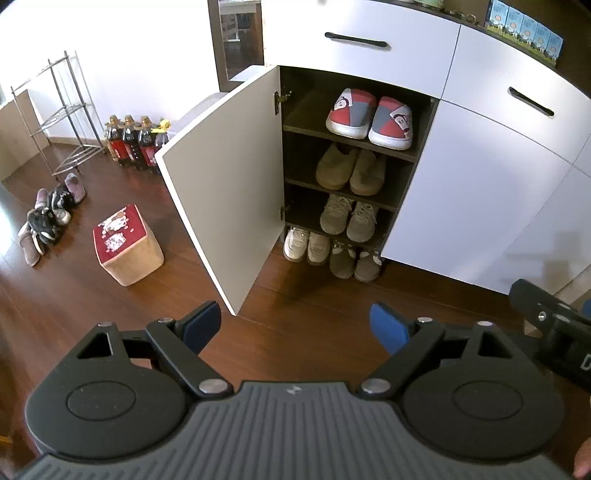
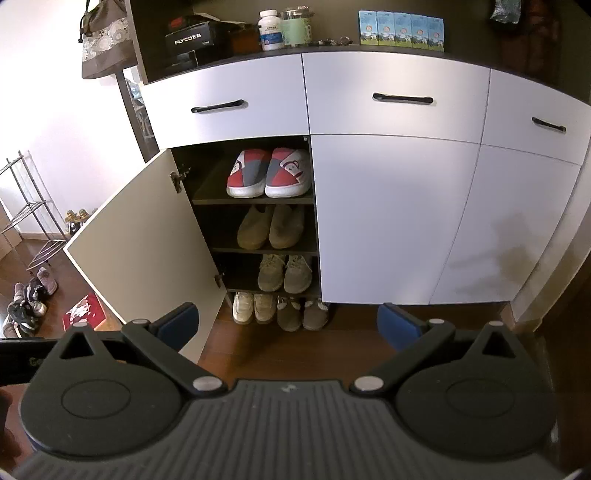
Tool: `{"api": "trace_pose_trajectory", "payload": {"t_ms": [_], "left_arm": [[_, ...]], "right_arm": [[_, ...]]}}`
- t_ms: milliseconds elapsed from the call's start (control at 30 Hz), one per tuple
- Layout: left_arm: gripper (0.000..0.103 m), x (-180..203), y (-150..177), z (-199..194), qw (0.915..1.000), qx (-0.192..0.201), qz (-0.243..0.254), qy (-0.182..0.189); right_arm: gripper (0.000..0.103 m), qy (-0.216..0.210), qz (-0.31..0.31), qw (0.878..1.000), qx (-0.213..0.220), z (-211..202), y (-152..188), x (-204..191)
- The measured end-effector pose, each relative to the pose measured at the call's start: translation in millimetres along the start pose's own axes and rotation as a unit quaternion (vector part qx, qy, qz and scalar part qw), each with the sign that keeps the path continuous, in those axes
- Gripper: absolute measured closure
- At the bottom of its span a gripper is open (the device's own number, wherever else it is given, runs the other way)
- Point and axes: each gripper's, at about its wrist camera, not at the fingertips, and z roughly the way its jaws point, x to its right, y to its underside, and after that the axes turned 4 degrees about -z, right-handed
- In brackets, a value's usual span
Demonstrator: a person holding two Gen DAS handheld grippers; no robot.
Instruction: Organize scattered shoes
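The left tool (image 1: 295, 325) hangs over the wooden floor (image 1: 303, 332) with its blue fingers (image 1: 201, 325) spread wide and nothing between them; the right tool (image 2: 288, 325) is likewise wide apart and holds nothing, and part of its black body shows at the right edge of the left wrist view; just beyond both stands the open door (image 1: 225, 184) of a white cabinet (image 2: 391, 221), swung out to the left. On the floor at the foot of the open compartment sit a cream pair (image 1: 306, 245) and, touching it on the right, a grey pair (image 1: 354, 260); on the shelf above rests a grey pair of sneakers (image 1: 349, 218); above that a tan pair of slippers (image 1: 351, 170); on the top shelf a red, grey and white pair with a cartoon face (image 1: 369, 118). To the left of the door a red-topped padded stool (image 1: 127, 243) stands on the floor; farther left a jumbled heap of scattered shoes (image 1: 48, 218) lies near the foot of a wire rack (image 1: 62, 114); dark soda bottles (image 1: 135, 142) cluster against the far wall beside the rack. On the cabinet top, farthest off, stand a row of blue cartons (image 2: 400, 27), a white pill bottle (image 2: 271, 29) and a black box (image 2: 194, 40).
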Motion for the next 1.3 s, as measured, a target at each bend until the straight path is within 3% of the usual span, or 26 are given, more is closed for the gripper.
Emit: {"api": "trace_pose_trajectory", "payload": {"t_ms": [167, 600, 1067, 1300], "left_arm": [[0.013, -3.5, -0.3, -8.8, 0.9999, -0.006, 0.004, -0.012], [0.013, -4.8, 0.0, -28.7, 0.9988, 0.022, 0.015, -0.041], [0.013, -15.3, 2.3, -48.3, 0.9991, 0.023, 0.008, -0.035], [0.013, -0.6, 1.1, -22.0, 0.9990, 0.016, 0.038, -0.019]], "right_arm": [[0.001, -0.010, 0.004, 1.000, 0.000, -9.5, -5.2, -6.8], [0.001, -0.007, 0.005, 1.000, 0.003, -24.2, -15.8, -13.9], [0.001, -0.013, -0.005, 1.000, -0.016, -25.1, -19.8, -25.5], [0.001, 0.008, 0.002, 0.999, -0.031, -1.4, -14.1, -15.4]]}}
